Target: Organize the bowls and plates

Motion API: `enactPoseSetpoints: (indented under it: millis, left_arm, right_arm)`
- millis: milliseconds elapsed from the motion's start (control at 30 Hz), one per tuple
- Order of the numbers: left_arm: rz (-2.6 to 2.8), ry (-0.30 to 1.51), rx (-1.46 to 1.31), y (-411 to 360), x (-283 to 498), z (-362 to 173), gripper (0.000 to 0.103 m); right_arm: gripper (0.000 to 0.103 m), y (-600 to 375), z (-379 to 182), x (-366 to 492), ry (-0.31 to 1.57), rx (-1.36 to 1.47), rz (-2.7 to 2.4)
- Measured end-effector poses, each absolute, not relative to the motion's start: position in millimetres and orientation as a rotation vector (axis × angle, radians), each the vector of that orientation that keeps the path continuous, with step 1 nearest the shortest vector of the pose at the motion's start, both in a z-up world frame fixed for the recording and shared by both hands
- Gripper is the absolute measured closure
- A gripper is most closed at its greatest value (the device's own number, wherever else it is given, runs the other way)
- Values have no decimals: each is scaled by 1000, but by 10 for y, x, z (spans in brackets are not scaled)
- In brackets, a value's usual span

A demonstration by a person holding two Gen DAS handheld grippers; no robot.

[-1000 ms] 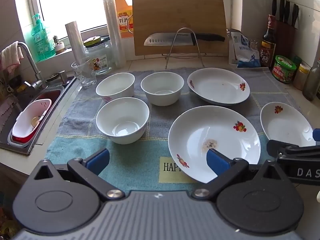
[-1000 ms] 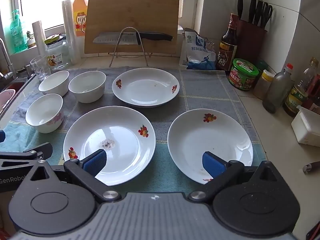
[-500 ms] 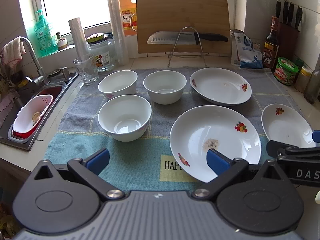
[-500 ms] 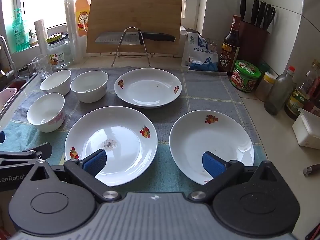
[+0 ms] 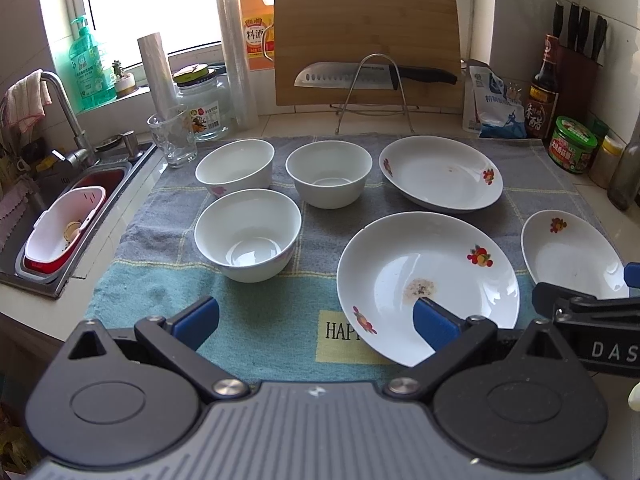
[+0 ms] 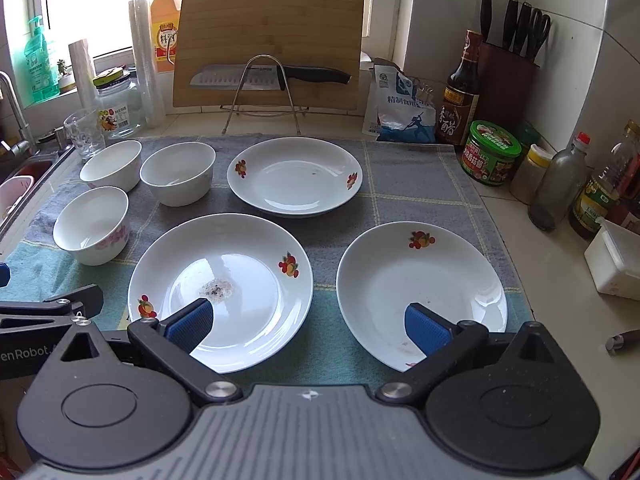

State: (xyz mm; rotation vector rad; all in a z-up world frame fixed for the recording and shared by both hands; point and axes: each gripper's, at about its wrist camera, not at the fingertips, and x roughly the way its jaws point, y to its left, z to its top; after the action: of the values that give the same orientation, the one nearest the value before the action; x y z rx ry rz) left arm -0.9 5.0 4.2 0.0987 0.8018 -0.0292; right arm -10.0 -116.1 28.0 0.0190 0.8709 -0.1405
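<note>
Both grippers, left (image 5: 316, 318) and right (image 6: 308, 322), hang with jaws spread wide (nothing held), plates (image 6: 220, 276) lying beyond them.

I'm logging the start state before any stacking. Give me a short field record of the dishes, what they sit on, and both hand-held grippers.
bowls: three white, unstacked, at the left: far-left bowl, middle bowl, near bowl
plates: three, unstacked: far plate, speckled plate, right plate
residue: dark specks at the speckled plate's centre
surface: towel on the counter
left hand-held gripper: open, holds nothing
right hand-held gripper: open, holds nothing
</note>
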Motion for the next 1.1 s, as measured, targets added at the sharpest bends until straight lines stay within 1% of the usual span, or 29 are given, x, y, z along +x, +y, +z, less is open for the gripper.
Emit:
enactPoseSetpoints:
  millis: [1100]
  left_arm:
    - [-29,797,93,21,3,81,1]
  right_arm:
    - [0,-1180,323,-105,854,8,-137]
